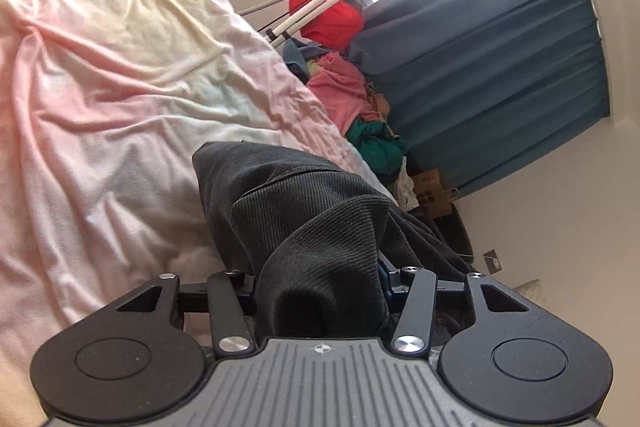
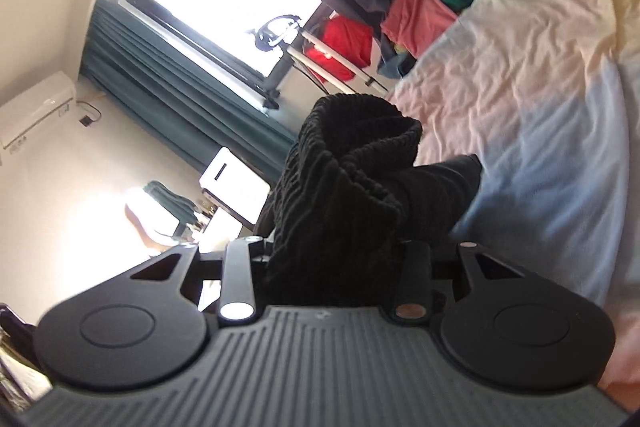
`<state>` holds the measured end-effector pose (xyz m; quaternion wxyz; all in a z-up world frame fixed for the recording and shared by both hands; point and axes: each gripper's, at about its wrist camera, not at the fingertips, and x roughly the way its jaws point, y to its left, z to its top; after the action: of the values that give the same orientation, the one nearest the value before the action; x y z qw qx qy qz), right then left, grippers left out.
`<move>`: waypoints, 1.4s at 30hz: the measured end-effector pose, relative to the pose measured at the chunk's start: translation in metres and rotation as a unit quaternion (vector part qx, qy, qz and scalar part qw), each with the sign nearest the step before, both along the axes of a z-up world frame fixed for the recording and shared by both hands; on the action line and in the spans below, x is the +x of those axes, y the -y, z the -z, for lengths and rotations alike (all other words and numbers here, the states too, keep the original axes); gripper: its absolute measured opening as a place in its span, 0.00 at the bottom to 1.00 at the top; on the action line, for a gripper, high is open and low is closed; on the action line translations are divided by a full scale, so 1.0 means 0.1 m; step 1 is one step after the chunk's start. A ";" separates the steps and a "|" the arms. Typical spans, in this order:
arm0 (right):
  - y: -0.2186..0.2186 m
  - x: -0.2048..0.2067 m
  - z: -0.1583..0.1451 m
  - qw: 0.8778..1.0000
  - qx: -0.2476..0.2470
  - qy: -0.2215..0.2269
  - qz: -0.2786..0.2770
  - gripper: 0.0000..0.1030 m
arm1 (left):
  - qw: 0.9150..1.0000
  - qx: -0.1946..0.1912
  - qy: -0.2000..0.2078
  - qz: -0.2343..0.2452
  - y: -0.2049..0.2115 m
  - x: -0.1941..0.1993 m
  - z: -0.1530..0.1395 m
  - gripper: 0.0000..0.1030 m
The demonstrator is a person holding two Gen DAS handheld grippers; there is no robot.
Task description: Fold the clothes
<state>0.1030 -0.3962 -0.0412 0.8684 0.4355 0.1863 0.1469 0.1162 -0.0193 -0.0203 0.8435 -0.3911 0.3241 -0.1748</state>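
Left wrist view: my left gripper (image 1: pixel 324 291) clamps the black ribbed garment (image 1: pixel 304 211); my right gripper (image 2: pixel 336 267) clamps bunched fabric too, lifting it off the bed (image 1: pixel 100 87) for folding.

Teal curtains (image 1: pixel 500 87) hanging at 2 o'clock, air conditioner (image 2: pixel 36 111) sitting at 9, cardboard box (image 1: pixel 434 193) lying by wall.

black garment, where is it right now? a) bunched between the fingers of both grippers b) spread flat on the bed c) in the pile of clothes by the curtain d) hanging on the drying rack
a: the black garment is bunched in the left gripper and also in the right gripper, lifted over the bed sheet.
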 end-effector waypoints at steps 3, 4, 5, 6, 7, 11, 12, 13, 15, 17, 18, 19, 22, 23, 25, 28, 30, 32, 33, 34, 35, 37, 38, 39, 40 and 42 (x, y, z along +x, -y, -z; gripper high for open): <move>0.33 -0.02 -0.23 0.999 0.012 0.027 0.030 0.41 | 1.000 0.009 0.021 0.015 0.38 0.20 -0.31 0.49; 0.45 -0.02 -0.30 0.999 0.012 0.035 0.040 0.41 | 0.999 0.012 0.030 0.020 0.53 0.30 -0.39 0.49; 0.58 -0.02 -0.34 0.998 0.014 0.043 0.051 0.41 | 0.999 0.015 0.039 0.027 0.70 0.41 -0.46 0.49; 0.71 -0.02 -0.38 0.997 0.017 0.051 0.063 0.41 | 0.998 0.017 0.047 0.034 0.86 0.52 -0.52 0.49; 0.85 -0.01 -0.41 0.995 0.018 0.057 0.075 0.41 | 0.998 0.017 0.054 0.041 1.05 0.65 -0.56 0.49; 1.44 0.09 -0.46 0.991 0.003 0.064 0.119 0.41 | 0.995 0.021 0.069 0.075 1.84 1.20 -0.60 0.49; 1.59 0.13 -0.45 0.990 -0.007 0.061 0.129 0.41 | 0.994 0.023 0.069 0.085 2.05 1.34 -0.57 0.49; 1.73 0.18 -0.43 0.989 -0.018 0.056 0.139 0.41 | 0.993 0.029 0.068 0.094 2.27 1.49 -0.52 0.49; 1.98 0.30 -0.35 0.986 -0.043 0.038 0.158 0.41 | 0.992 0.040 0.058 0.101 2.69 1.75 -0.38 0.48; 2.21 0.43 -0.20 0.983 -0.055 0.017 0.172 0.41 | 0.992 0.053 0.044 0.110 3.07 1.98 -0.20 0.47; 2.33 0.49 -0.12 0.982 -0.059 0.007 0.178 0.41 | 0.990 0.061 0.037 0.118 3.23 2.08 -0.10 0.47; 2.43 0.54 -0.03 0.981 -0.063 -0.003 0.183 0.41 | 0.989 0.071 0.035 0.127 3.34 2.14 0.00 0.47; 2.65 0.59 0.32 0.980 -0.049 -0.035 0.191 0.41 | 0.981 0.103 0.041 0.158 3.62 2.24 0.28 0.47; 2.70 0.58 0.45 0.979 -0.038 -0.045 0.193 0.41 | 0.977 0.117 0.050 0.171 3.67 2.24 0.34 0.47; 2.74 0.50 0.69 0.980 -0.019 -0.054 0.192 0.41 | 0.968 0.138 0.060 0.199 3.68 2.19 0.45 0.48; 2.69 0.33 0.97 0.979 0.007 -0.087 0.185 0.42 | 0.958 0.163 0.050 0.232 3.59 2.07 0.65 0.49; 2.59 0.21 1.14 0.978 0.003 -0.112 0.179 0.45 | 0.951 0.187 0.043 0.243 3.52 1.96 0.78 0.49; 2.46 0.13 1.28 0.976 -0.003 -0.136 0.172 0.48 | 0.946 0.206 0.034 0.247 3.45 1.86 0.91 0.51; 2.41 0.10 1.34 0.975 -0.004 -0.146 0.170 0.50 | 0.947 0.206 0.032 0.245 3.41 1.83 0.92 0.51; 2.37 0.07 1.37 0.974 -0.004 -0.152 0.169 0.51 | 0.948 0.205 0.030 0.243 3.38 1.79 0.93 0.51; 2.36 0.05 1.36 0.973 -0.003 -0.155 0.168 0.53 | 0.947 0.211 0.031 0.241 3.36 1.75 0.89 0.53; 2.37 0.02 1.27 0.971 -0.004 -0.171 0.168 0.57 | 0.944 0.225 0.034 0.237 3.34 1.68 0.79 0.55; 2.37 -0.01 1.21 0.969 -0.007 -0.182 0.169 0.57 | 0.942 0.237 0.034 0.234 3.33 1.62 0.70 0.56; 2.37 -0.05 1.15 0.966 -0.013 -0.193 0.170 0.58 | 0.940 0.249 0.035 0.231 3.33 1.57 0.61 0.55; 2.35 -0.10 1.06 0.964 -0.025 -0.202 0.172 0.58 | 0.938 0.258 0.040 0.228 3.31 1.49 0.51 0.55; 2.30 -0.20 0.87 0.958 -0.061 -0.216 0.176 0.59 | 0.934 0.272 0.056 0.226 3.26 1.33 0.30 0.56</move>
<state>0.0827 -0.6262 -0.1286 0.8443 0.4289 0.2988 -0.1178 0.2494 -0.3448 -0.0507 0.8727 -0.0526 0.3916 -0.2869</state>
